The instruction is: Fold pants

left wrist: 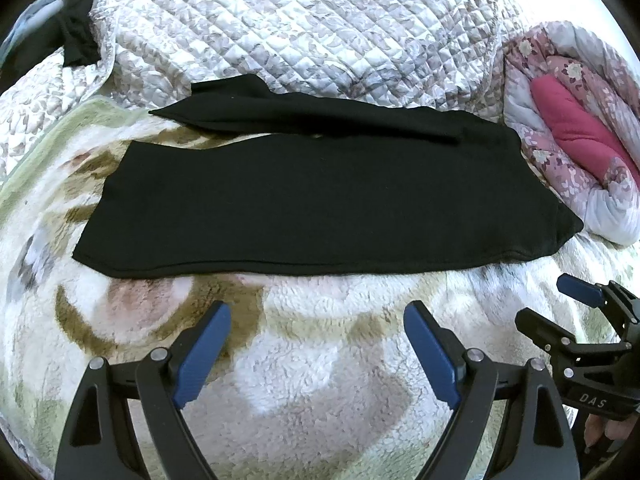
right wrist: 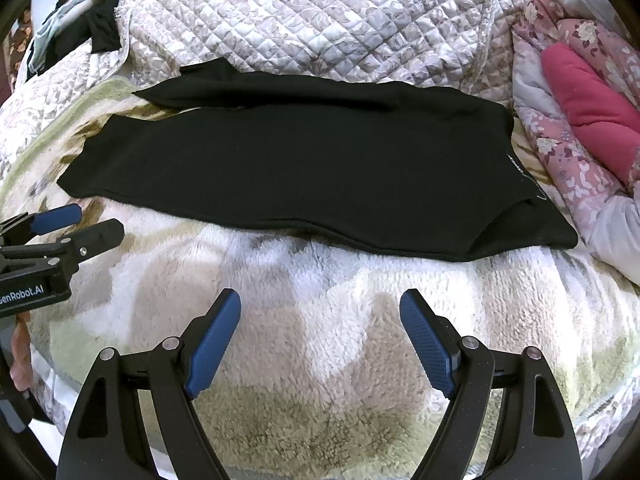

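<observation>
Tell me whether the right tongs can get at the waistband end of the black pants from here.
Probably yes: the right tongs are open over bare fleece blanket, and nothing lies between them and the black pants.

Black pants (left wrist: 312,204) lie flat on the fleece blanket (left wrist: 320,320)

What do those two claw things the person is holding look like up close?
Both match. The left claw and right claw each have two black, angular plastic fingers joined with silver rivets, tipped with textured blue pads. Seen sideways, the left one's body reads "GenRobot.AI" in white; the right one's shows "DAS". No cables show.
</observation>
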`<state>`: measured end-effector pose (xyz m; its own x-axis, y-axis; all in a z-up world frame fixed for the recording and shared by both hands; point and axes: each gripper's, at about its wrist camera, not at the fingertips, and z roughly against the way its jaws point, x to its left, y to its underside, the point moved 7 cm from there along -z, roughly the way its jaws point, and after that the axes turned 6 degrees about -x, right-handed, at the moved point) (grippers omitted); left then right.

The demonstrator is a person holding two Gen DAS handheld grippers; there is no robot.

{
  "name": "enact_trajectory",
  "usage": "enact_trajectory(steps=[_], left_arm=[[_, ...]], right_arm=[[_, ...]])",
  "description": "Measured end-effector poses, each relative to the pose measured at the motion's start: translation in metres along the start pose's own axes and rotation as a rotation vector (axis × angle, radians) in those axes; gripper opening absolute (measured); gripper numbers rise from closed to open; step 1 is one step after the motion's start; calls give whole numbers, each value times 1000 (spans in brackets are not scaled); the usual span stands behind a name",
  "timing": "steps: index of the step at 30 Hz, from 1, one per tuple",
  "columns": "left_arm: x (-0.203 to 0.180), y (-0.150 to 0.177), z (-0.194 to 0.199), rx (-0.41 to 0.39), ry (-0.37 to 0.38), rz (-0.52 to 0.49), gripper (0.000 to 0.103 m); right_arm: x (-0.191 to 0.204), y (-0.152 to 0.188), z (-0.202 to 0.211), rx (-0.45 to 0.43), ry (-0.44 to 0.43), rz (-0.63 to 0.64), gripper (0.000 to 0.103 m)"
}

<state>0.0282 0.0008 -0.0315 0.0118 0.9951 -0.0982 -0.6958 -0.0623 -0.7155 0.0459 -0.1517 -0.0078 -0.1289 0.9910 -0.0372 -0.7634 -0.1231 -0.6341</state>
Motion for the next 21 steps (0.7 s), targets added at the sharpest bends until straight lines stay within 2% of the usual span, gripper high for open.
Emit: enact_trajectory(steps=[14, 17, 21], left_arm=[[30, -4, 2, -11, -32, 87, 89], [47, -5, 3, -18, -44, 141, 89], [80, -5, 2, -18, -50, 258, 89]], right_arm=[[-14, -3, 6, -8, 21, -21, 82], [-33, -7, 6, -24, 29, -72, 82], [-75, -7, 3, -25, 63, -211, 82]])
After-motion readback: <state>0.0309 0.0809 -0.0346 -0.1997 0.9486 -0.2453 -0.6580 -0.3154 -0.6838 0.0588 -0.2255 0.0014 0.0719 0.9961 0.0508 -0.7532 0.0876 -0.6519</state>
